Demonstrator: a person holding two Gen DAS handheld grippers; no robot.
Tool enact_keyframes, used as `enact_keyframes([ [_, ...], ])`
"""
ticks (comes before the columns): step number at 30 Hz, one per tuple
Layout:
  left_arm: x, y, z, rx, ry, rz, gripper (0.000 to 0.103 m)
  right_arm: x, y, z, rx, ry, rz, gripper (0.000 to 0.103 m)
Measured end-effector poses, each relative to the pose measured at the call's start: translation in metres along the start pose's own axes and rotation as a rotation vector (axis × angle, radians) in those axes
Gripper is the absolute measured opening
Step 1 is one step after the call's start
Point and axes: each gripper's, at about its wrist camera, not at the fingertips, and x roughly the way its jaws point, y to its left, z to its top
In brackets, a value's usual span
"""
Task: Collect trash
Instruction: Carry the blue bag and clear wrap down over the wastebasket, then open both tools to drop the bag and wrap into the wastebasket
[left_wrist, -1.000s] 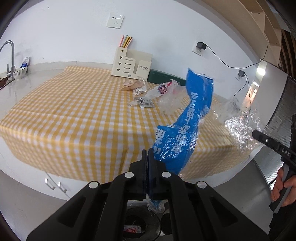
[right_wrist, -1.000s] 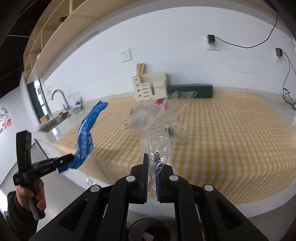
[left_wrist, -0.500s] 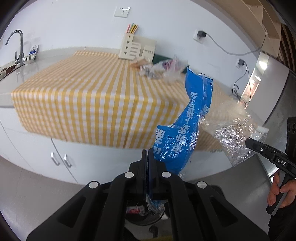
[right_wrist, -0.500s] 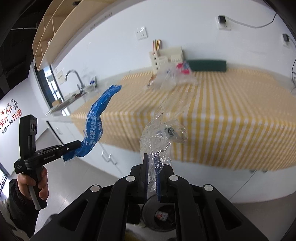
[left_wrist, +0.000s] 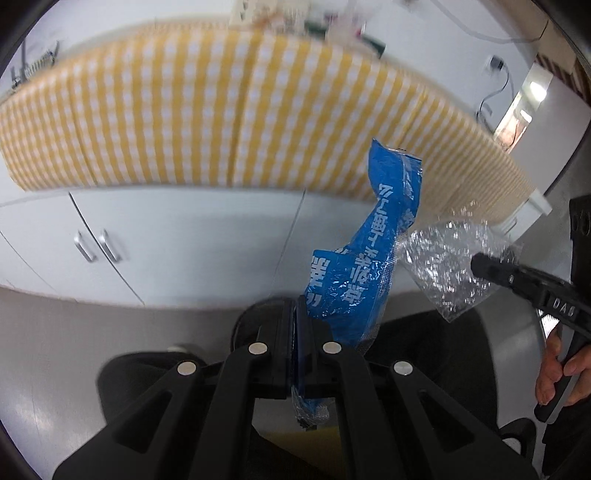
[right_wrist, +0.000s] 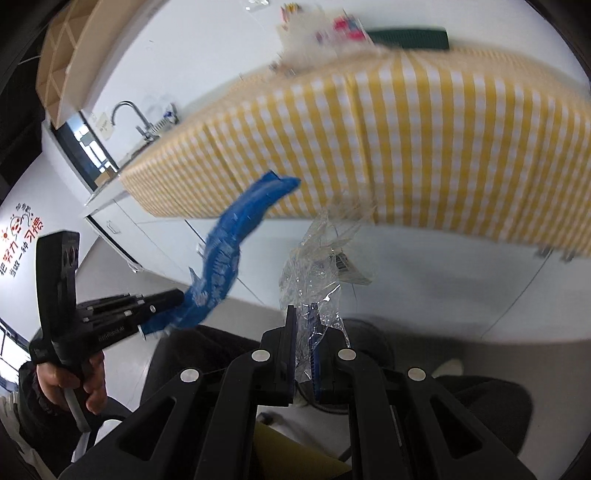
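Observation:
My left gripper is shut on the lower end of a long blue plastic wrapper that sticks up and to the right. My right gripper is shut on a crumpled clear plastic wrapper with a barcode label. Each wrist view shows the other gripper: the right gripper with the clear plastic, and the left gripper with the blue wrapper. Both hang below the table's front edge. A dark round bin shows on the floor, mostly hidden behind the fingers.
The table with a yellow checked cloth fills the upper view, above white cabinet doors. More wrappers lie blurred at the table's far edge by a white organiser. A sink tap stands far left. A hand grips the left handle.
Both grippers have sunk from table-top height to below the table's front edge and tipped down toward the floor. Each still holds its wrapper.

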Motion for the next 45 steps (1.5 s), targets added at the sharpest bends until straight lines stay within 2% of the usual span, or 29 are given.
enact_keyframes([
  [5,0.056,0.004,-0.018,-0.01,0.125,-0.002,0.002,0.046,-0.02,-0.011,0.048,0.087,-0.005,0.011],
  [14,0.157,0.019,-0.041,-0.066,0.363,0.061,0.002,0.142,-0.06,-0.035,0.141,0.275,-0.011,0.011],
  [18,0.205,0.03,-0.054,-0.134,0.477,0.103,0.002,0.189,-0.077,-0.044,0.178,0.369,-0.014,0.011],
  [26,0.276,0.047,-0.08,-0.236,0.638,0.145,0.002,0.269,-0.104,-0.065,0.244,0.545,-0.002,0.011],
  [34,0.331,0.067,-0.094,-0.31,0.722,0.188,0.002,0.318,-0.118,-0.077,0.275,0.63,-0.009,0.011],
  [45,0.348,0.065,-0.095,-0.342,0.776,0.183,0.004,0.337,-0.133,-0.088,0.315,0.679,-0.027,0.016],
])
